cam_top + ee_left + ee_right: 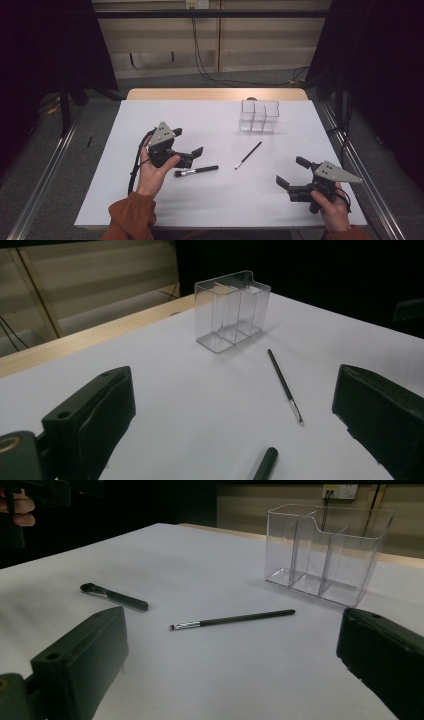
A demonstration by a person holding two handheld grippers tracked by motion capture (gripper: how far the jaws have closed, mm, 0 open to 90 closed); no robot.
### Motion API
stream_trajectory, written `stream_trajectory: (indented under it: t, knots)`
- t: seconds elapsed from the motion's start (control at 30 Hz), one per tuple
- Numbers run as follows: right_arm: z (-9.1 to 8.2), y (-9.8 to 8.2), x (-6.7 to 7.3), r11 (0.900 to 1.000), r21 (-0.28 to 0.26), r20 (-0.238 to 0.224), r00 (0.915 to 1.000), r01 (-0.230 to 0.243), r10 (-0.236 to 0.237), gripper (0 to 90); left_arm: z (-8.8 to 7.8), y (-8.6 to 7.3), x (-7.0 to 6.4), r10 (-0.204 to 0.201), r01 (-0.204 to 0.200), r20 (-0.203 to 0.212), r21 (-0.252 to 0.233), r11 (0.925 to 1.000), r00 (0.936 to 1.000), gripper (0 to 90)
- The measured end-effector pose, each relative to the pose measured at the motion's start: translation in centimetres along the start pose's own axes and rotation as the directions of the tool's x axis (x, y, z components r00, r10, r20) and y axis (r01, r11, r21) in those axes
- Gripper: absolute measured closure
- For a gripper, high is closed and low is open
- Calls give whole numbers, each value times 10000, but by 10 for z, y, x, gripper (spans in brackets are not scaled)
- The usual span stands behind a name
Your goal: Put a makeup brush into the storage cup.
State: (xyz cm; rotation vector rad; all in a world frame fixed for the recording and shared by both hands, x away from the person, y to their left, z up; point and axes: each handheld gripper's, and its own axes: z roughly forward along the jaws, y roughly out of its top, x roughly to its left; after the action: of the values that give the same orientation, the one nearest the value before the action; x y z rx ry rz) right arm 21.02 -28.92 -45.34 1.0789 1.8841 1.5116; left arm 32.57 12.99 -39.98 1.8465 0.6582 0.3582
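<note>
- The left gripper [189,150], matte black with a grey three-cornered plate on top, is held just above the short brush [196,170]; its jaws stand wide apart with nothing between them.
- That short brush has a thick, glossy black handle and a dark, flat head; it lies flat on the white surface [150,115], at about 8 o'clock from the surface's middle.
- The thin brush [248,155] is a slim black stick with a small silvery ferrule and a tiny tip. It lies at a slant near the middle, apart from both grippers.
- The clear organiser [259,115] is a hard, see-through box with three upright compartments, standing at about 1 o'clock.
- The right gripper [289,171], at about 4 o'clock, has its blocky jaws open and empty.
</note>
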Motion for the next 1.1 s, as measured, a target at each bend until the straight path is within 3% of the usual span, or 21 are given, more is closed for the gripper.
stream_trajectory:
  t: [0.2,0.23,0.47,0.53,0.63,0.7,0.9,0.97,1.1]
  knots:
    - [0,0,1,10000,39,-28,10000,-15,15,0,11,1,5,63,-74,174,649,9979,9998,49]
    - [0,0,0,10000,59,-39,10000,8,-8,0,14,1,7,115,-143,288,998,9949,9995,49]
    - [0,0,0,10000,76,-48,10000,20,-19,0,20,8,11,62,-164,603,1697,9854,9982,44]
    - [0,0,0,9998,175,-111,9999,53,-51,0,22,10,12,310,-449,685,2133,9760,9972,44]
    - [0,0,0,9999,164,-143,9999,16,-14,0,25,9,12,244,-457,828,2658,9630,9963,44]
    - [0,0,0,9998,169,-150,9999,53,-50,0,26,8,11,499,-748,869,3118,9472,9950,44]
    - [1,0,0,9996,251,-151,9998,122,-118,0,30,7,12,813,-1127,970,3839,9165,9920,49]
    - [1,0,1,9997,249,-161,9998,83,-79,0,32,7,12,784,-1097,950,3935,9128,9924,51]
    - [1,-1,0,9996,277,-178,9998,96,-91,0,38,9,13,883,-1259,1036,4509,8836,9907,50]
